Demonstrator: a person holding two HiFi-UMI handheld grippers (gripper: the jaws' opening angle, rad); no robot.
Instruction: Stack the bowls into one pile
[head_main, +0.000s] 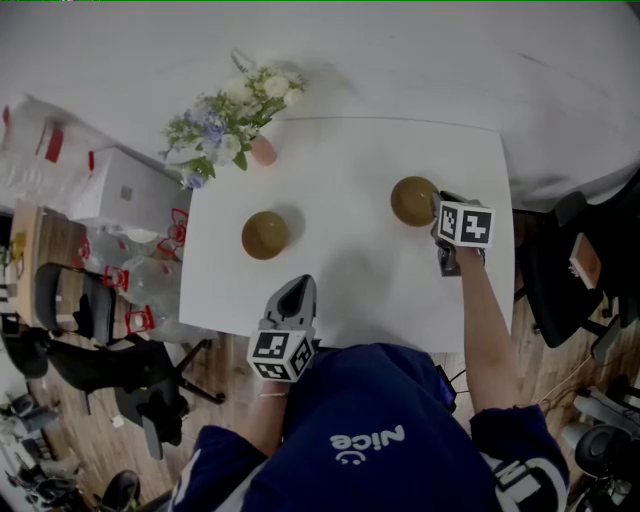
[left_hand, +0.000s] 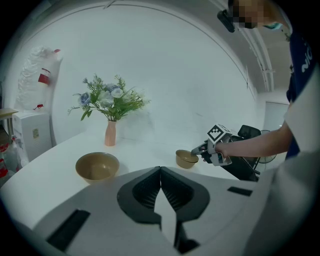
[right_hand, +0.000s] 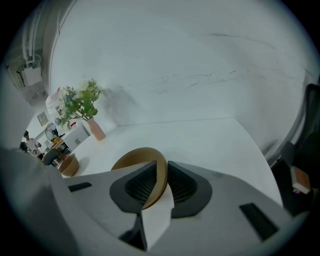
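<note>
The right bowl (head_main: 413, 200) is straddled at its rim by the right gripper (right_hand: 161, 167)
Its jaws are narrowly parted, the rim seemingly unpressed; the left gripper (left_hand: 160, 170) is closed, empty; the second bowl (head_main: 265, 235) is set well apart on the table (head_main: 350, 160), near the flower vase (head_main: 262, 150).

Left gripper (left_hand: 160, 171) is pointing forward, jaws pressing together; right arm is stretching out, right gripper (right_hand: 166, 172) is tilting down, jaws slightly apart.
</note>
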